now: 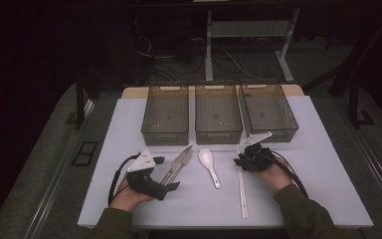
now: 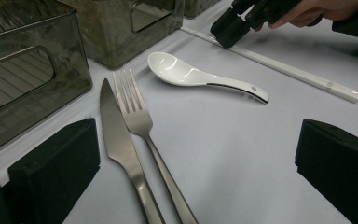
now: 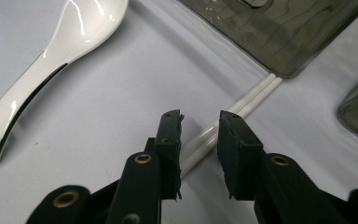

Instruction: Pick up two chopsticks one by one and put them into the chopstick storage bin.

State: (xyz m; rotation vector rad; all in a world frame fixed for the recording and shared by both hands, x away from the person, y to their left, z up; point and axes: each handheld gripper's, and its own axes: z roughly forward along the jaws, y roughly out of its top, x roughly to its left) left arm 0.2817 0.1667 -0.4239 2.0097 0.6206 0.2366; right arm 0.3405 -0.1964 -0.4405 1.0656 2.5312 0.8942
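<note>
room: dark, with cables and desk legs on the floor behind a white counter (image 1: 308, 164).
bins: three smoky see-through bins (image 1: 218, 115) stand side by side along the far edge of the counter.
knife and fork: a knife (image 2: 117, 140) and a fork (image 2: 140, 122) lie side by side, touching or nearly so, just in front of the left bin.
spoon: a white spoon (image 1: 209, 166) lies mid-counter, bowl toward the bins, between the fork and the chopsticks.
chopsticks: a pair of white chopsticks (image 3: 242, 103) lies flat on the counter, running from the foot of the right bin toward the near edge, right of the spoon.
right claw: the right claw (image 3: 199, 128) is down over the chopsticks, jaws set narrowly apart with a gap, one on each side of the pair; the pads are not pressing on it.
left claw: the left claw (image 1: 165, 172) rests low beside the knife and fork handles, jaws wide apart, nothing between them but bare counter.
</note>
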